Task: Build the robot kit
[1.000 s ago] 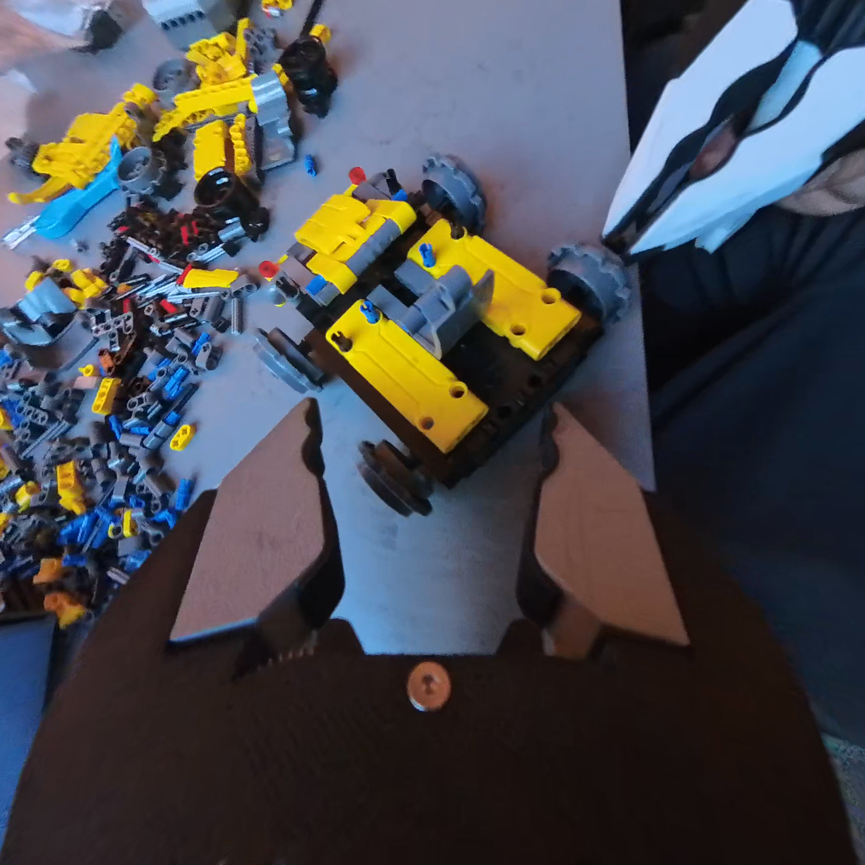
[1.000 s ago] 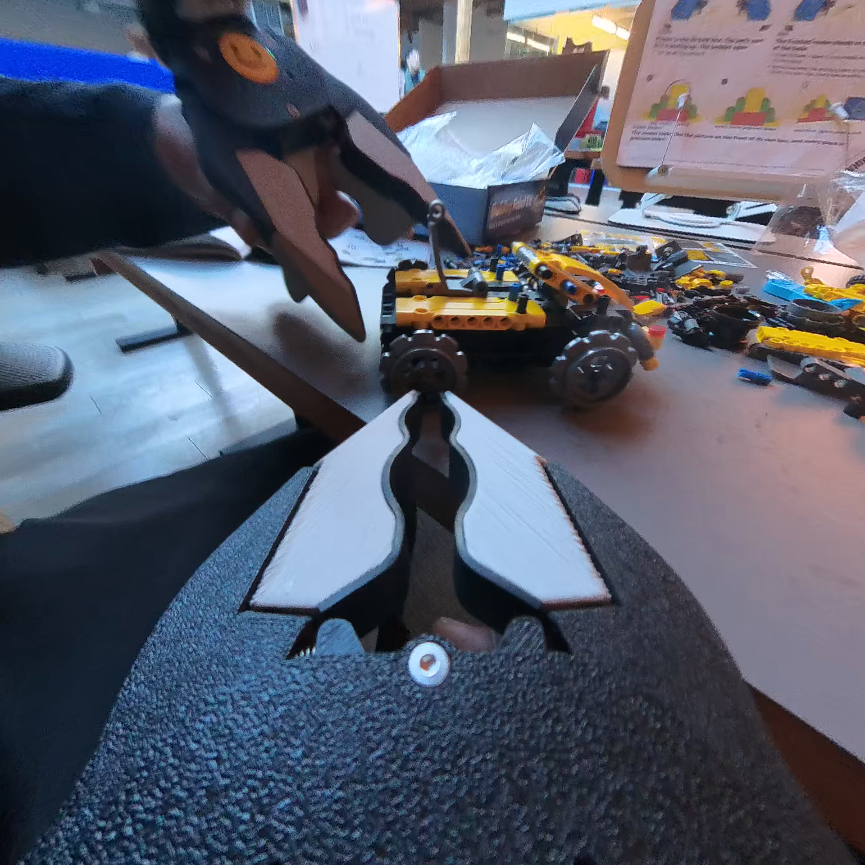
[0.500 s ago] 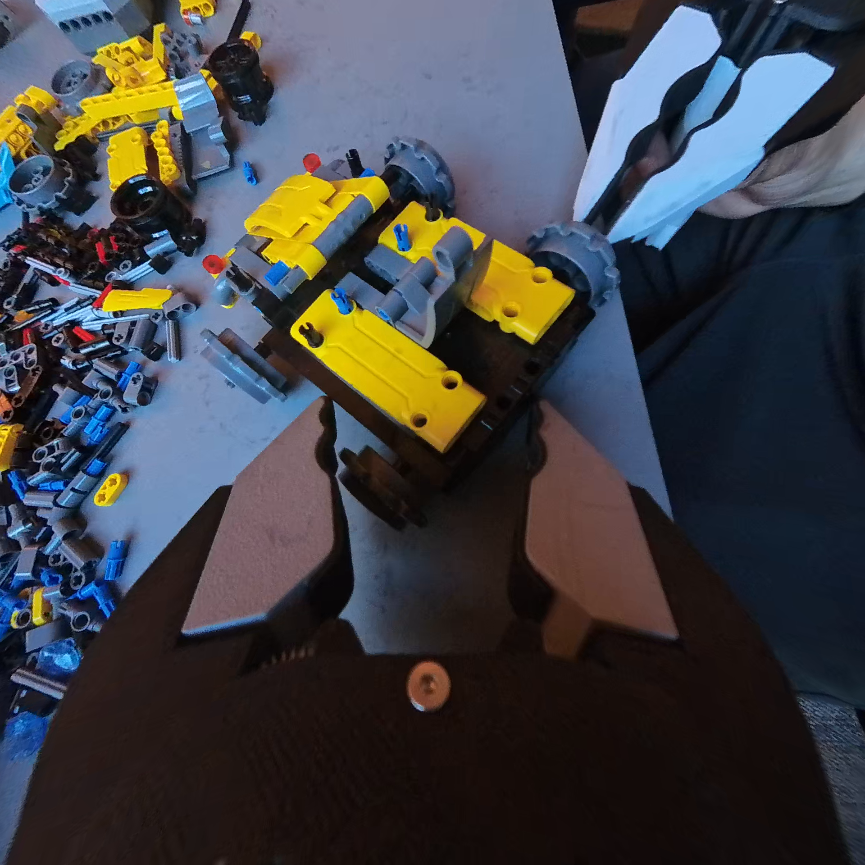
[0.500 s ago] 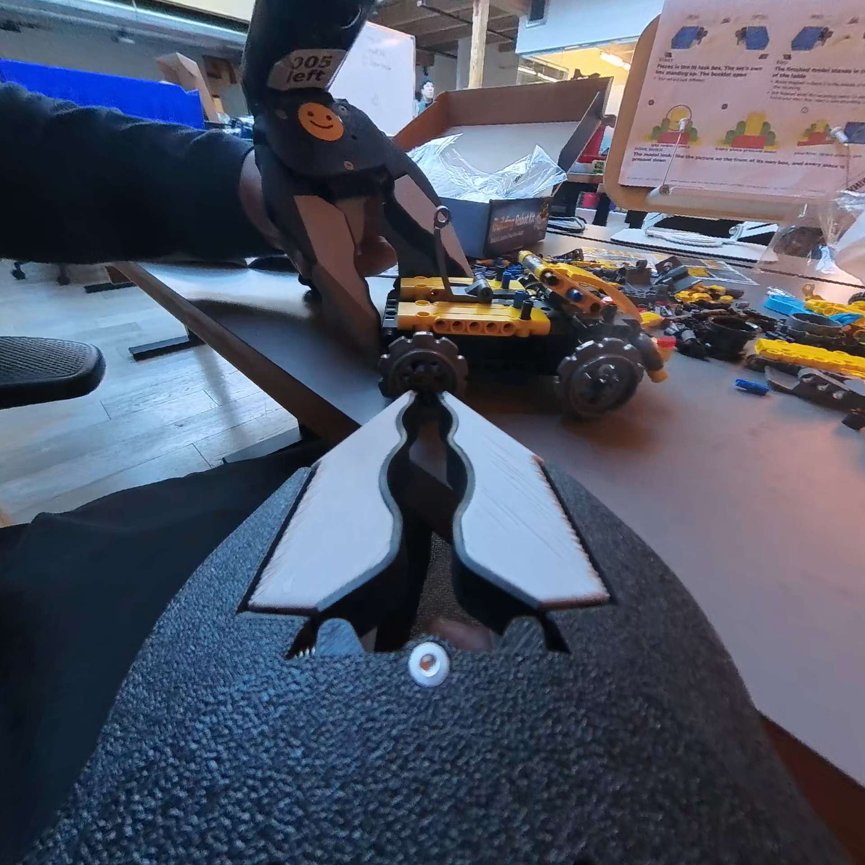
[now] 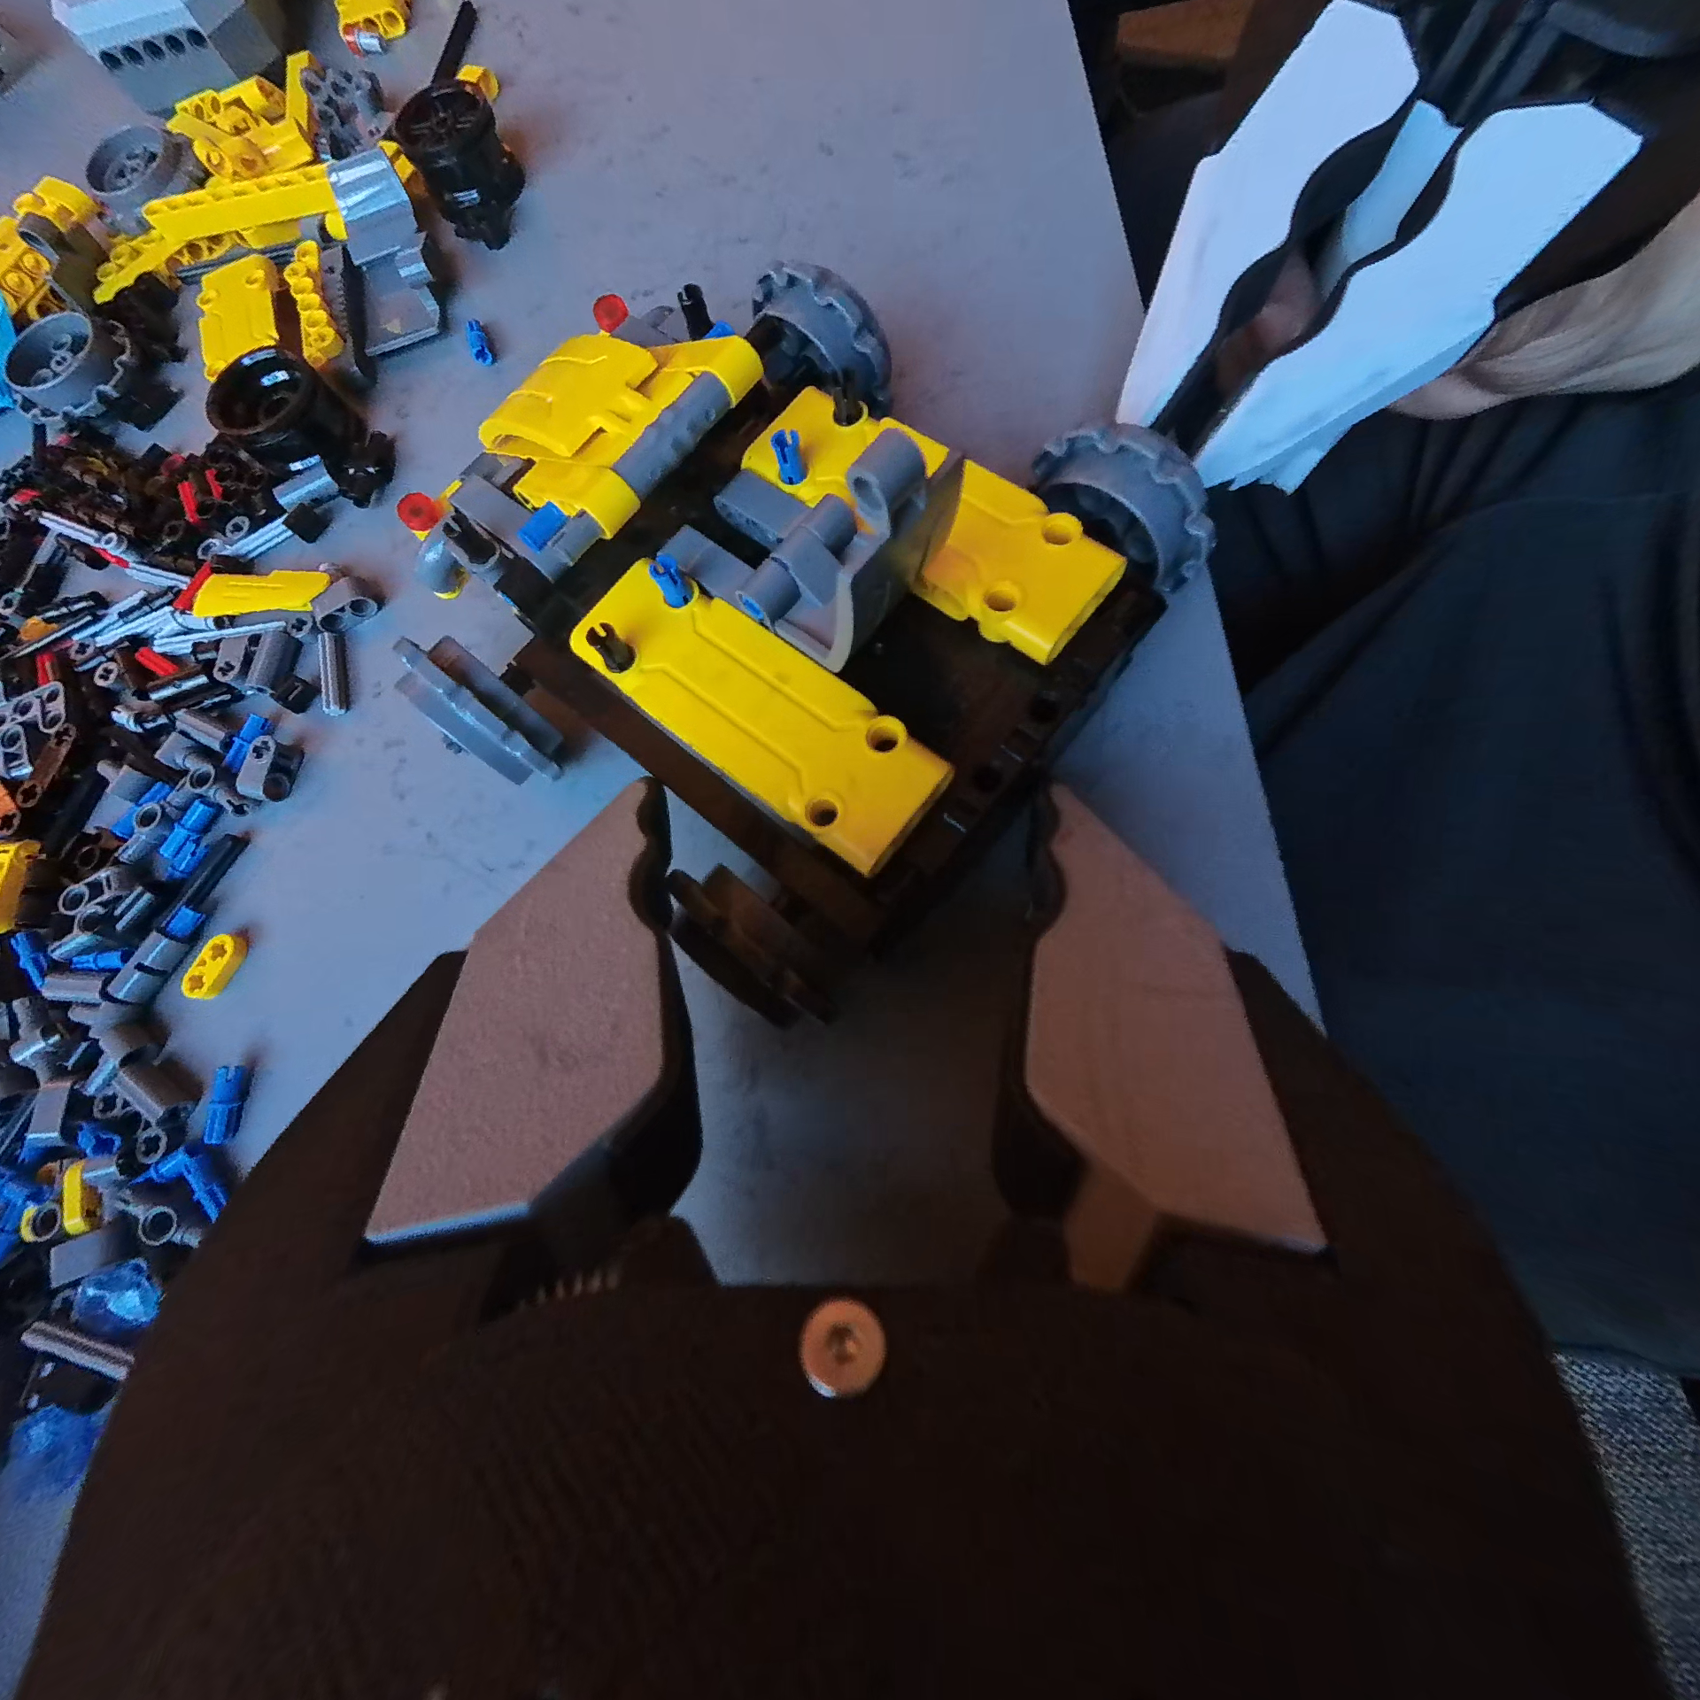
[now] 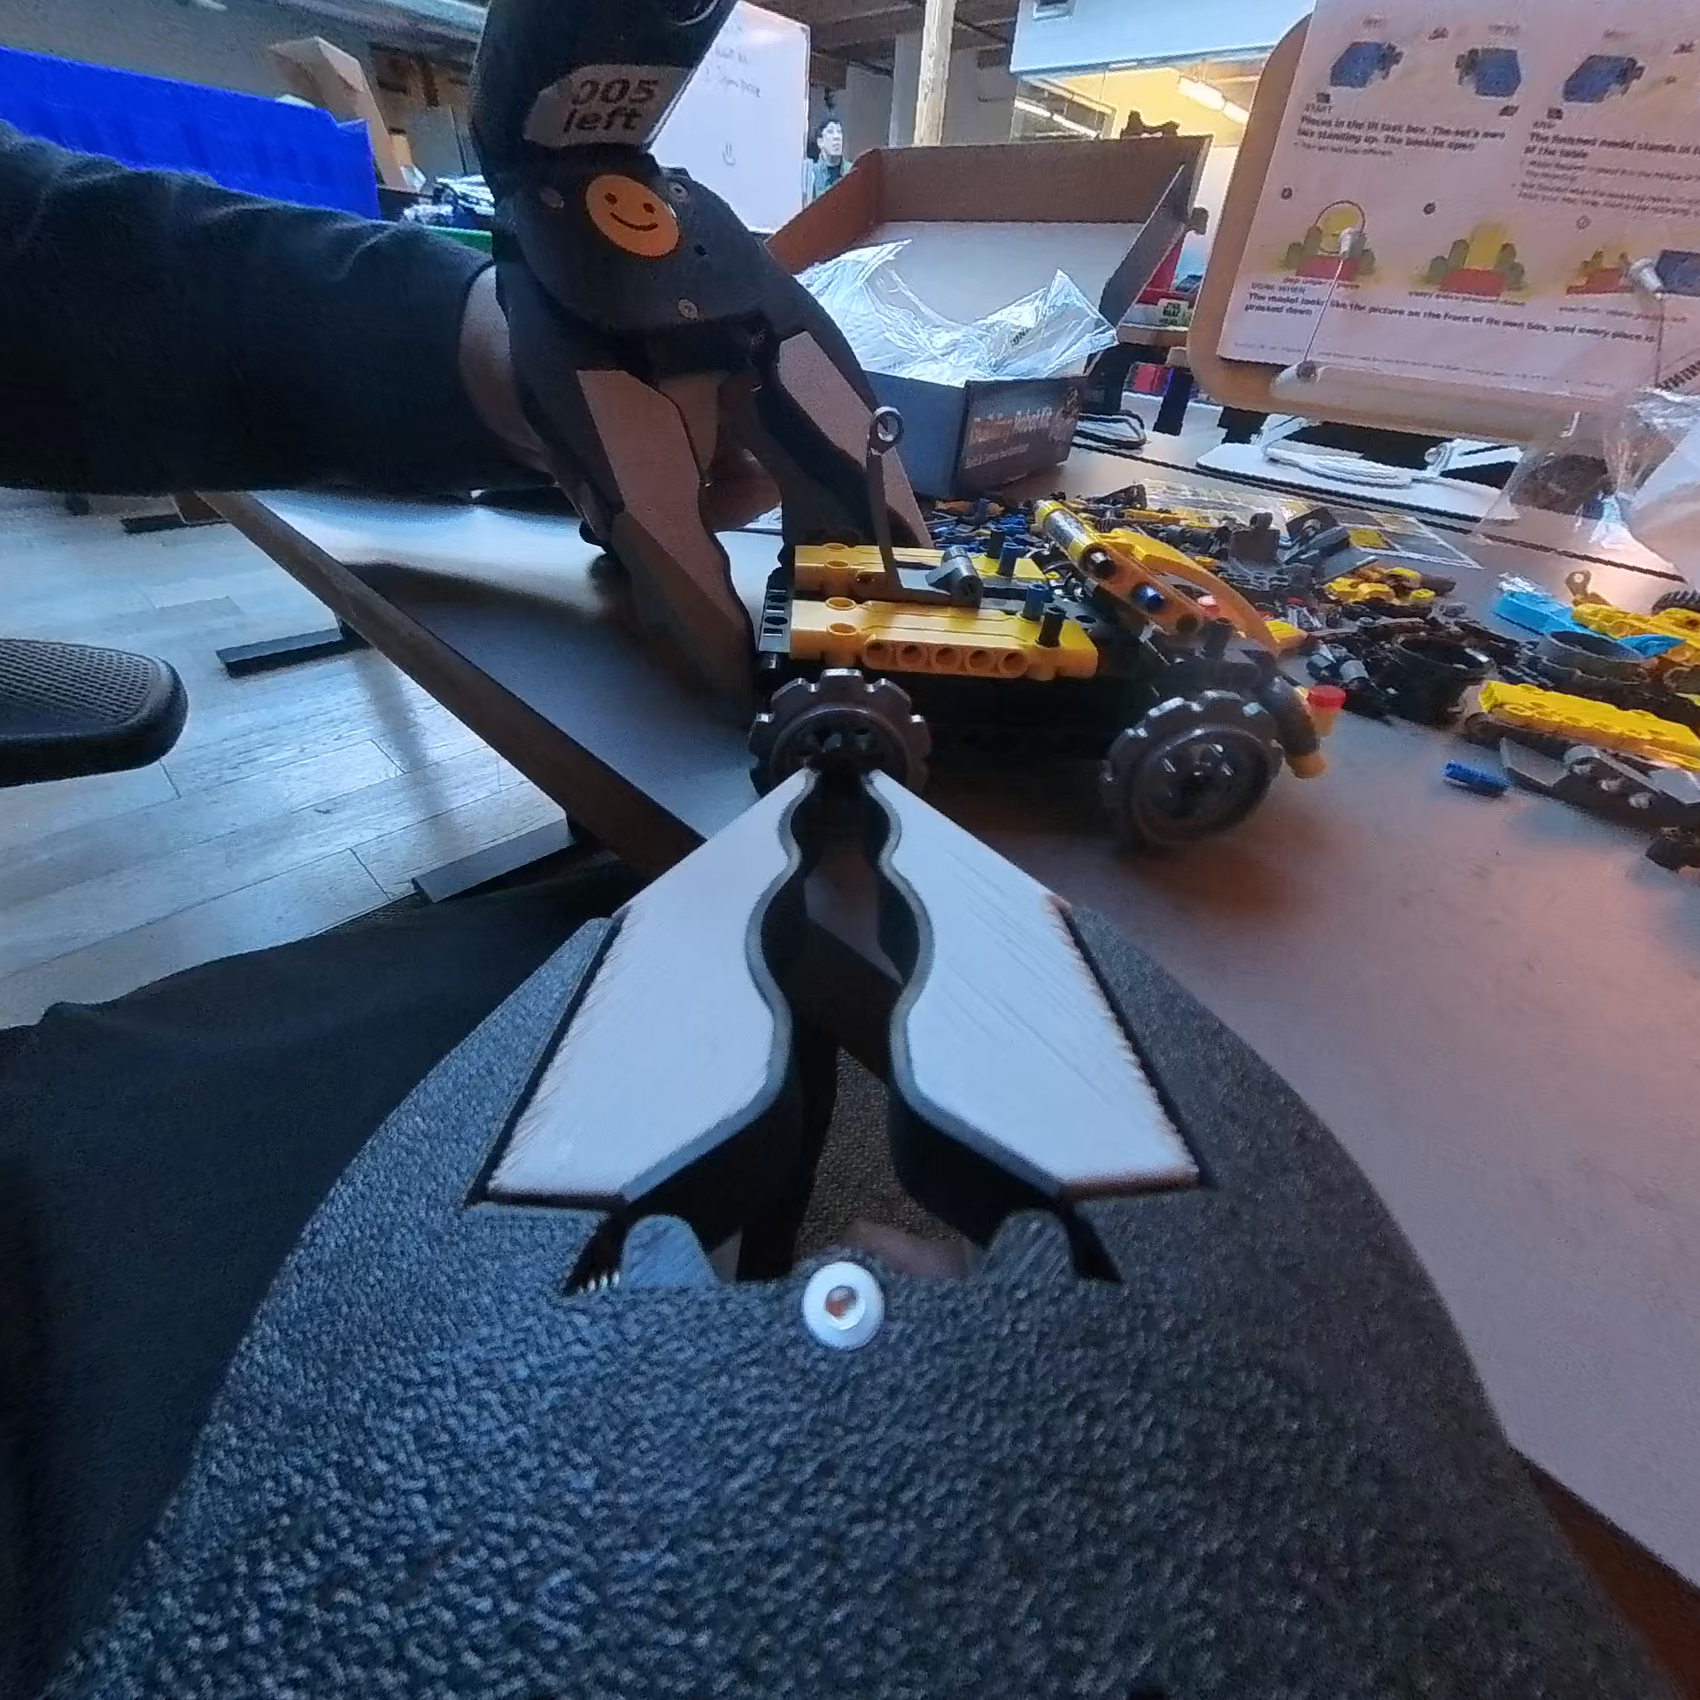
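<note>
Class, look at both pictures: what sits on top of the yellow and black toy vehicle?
On the toy vehicle sit two yellow panels, with a grey seat-like piece between them and blue pins. Its underside is hidden.

Left tongs (image 5: 846, 809) lower and closer, now straddling the rear of the toy vehicle (image 5: 809, 635).

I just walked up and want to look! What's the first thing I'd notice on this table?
You'd first spot the yellow and black toy car with knobby grey wheels, standing near the table's edge. The left gripper stands open around its rear end, and the right gripper, nearly shut, points at one wheel from the side. Beyond the car lies a big jumble of loose building pieces, yellow, blue, grey and black.
</note>
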`<action>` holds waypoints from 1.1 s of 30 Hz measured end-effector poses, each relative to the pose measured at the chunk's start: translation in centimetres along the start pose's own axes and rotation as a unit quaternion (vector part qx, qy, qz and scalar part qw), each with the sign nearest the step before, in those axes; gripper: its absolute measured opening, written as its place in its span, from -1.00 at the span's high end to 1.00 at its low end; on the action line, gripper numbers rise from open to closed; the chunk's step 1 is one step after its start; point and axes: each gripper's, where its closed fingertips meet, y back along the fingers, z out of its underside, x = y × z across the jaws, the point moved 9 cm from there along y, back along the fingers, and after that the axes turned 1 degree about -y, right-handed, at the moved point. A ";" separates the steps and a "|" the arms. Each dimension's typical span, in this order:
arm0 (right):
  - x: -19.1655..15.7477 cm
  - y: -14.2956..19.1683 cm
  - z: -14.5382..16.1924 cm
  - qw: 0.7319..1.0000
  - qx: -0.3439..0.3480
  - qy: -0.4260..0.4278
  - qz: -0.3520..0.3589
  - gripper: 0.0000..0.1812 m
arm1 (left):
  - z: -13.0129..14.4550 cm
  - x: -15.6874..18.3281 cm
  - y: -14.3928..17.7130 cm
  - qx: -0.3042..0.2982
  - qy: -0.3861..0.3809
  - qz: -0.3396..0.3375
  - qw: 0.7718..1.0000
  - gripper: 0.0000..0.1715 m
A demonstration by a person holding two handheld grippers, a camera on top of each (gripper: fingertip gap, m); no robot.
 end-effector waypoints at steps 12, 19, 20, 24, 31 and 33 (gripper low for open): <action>0.0 -0.2 -0.3 1.000 -0.014 -0.009 -0.007 0.92 | -0.1 0.0 0.0 -0.010 0.001 0.004 1.000 0.13; -0.1 -0.3 -0.5 1.000 -0.022 -0.002 -0.011 0.92 | -0.2 0.0 0.0 -0.011 0.001 0.004 1.000 0.13; 0.0 -0.3 -0.4 1.000 -0.022 -0.006 -0.014 0.92 | -0.2 0.0 0.0 -0.013 0.002 0.004 1.000 0.13; 0.2 -0.3 -0.5 0.999 -0.030 -0.016 -0.025 0.92 | -0.2 0.0 0.0 -0.015 0.000 0.003 1.000 0.13; 0.2 -0.3 -0.7 0.999 -0.040 0.006 -0.021 0.92 | -0.1 0.1 0.0 -0.002 0.003 0.000 1.000 0.13; 0.2 -0.2 -0.6 0.999 -0.038 0.005 -0.021 0.92 | 0.0 0.1 0.0 -0.001 0.003 0.000 1.000 0.13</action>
